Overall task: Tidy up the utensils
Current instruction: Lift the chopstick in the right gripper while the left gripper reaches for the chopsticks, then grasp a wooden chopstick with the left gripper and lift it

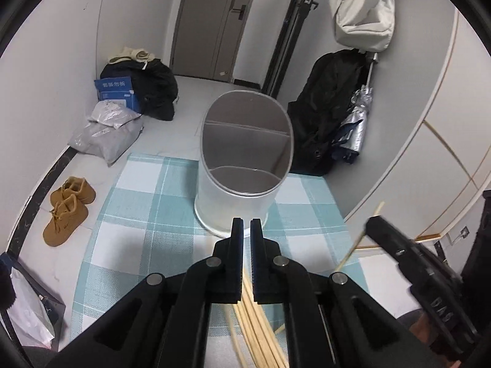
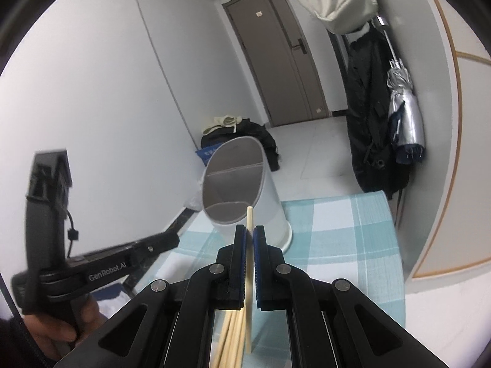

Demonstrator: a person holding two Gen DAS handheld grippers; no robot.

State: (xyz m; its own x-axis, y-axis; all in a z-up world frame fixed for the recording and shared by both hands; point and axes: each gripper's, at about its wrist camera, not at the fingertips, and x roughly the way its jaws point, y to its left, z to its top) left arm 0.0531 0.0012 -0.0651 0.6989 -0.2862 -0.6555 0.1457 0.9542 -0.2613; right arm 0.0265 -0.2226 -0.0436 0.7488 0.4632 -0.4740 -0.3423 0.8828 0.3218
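Straight ahead of my left gripper stands the white utensil holder, upright on the blue checked tablecloth, its oval mouth turned toward me and a divider splitting the inside into compartments. My left jaws are drawn together with only a thin slit between them. Pale wooden chopsticks lie in a bundle below and behind those fingertips; whether one is pinched between the pads I cannot tell from this view. Off to the right of my left tool, my right gripper shows as a dark blur with a single chopstick slanting through its tip.

From my right gripper, the same utensil holder sits just beyond the fingertips and slightly to the left. My right jaws are clamped on one chopstick, which runs up between the blue-edged pads and pokes out past them, its end in front of the holder's lower wall. More chopsticks fan out beneath the jaws, close to me. To the left of my right tool, my left gripper hangs above the table edge, with my hand wrapped round its grip
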